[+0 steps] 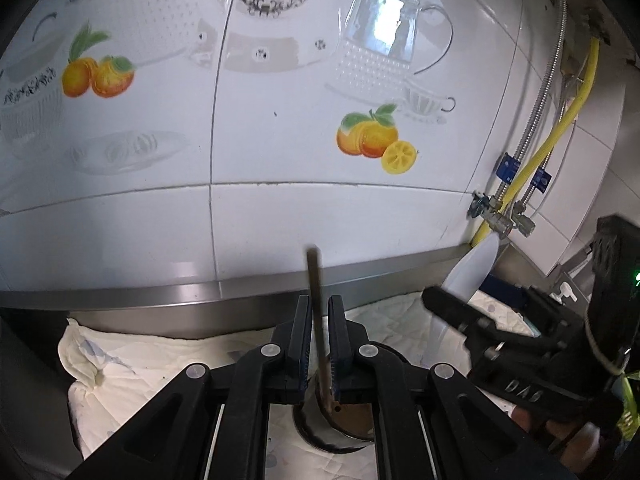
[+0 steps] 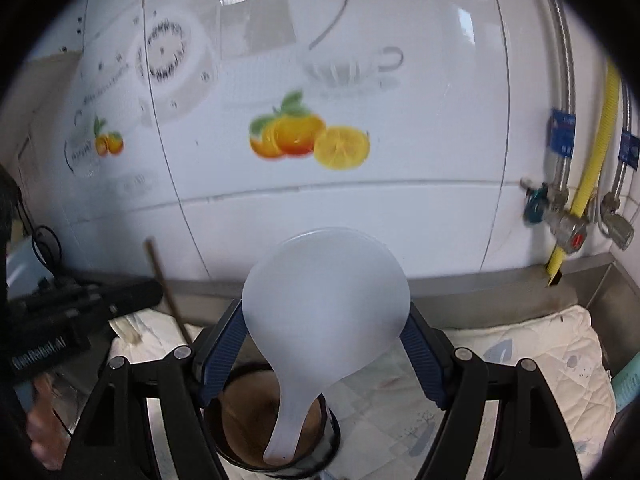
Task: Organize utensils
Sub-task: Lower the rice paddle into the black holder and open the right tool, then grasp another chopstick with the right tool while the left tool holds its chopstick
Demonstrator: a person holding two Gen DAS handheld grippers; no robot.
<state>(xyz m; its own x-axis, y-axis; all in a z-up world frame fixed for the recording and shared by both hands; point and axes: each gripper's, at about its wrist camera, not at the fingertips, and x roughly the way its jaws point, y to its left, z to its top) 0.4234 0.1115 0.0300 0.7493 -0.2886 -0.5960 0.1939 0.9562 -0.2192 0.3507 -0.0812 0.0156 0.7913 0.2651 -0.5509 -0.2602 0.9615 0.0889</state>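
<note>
Chopstick [image 1: 316, 312] pinched upright in our left gripper [image 1: 320, 344] jaws, rice paddle [image 2: 324, 300] between our right gripper [image 2: 324, 344] spread jaws, both handle-down into the utensil cup [image 2: 272, 436].

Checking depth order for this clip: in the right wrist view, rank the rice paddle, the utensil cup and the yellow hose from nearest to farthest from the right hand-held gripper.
1. Rice paddle: between the fingers of the right hand-held gripper.
2. Utensil cup: just below, slightly left.
3. Yellow hose: far right, against the tiled wall.
</note>
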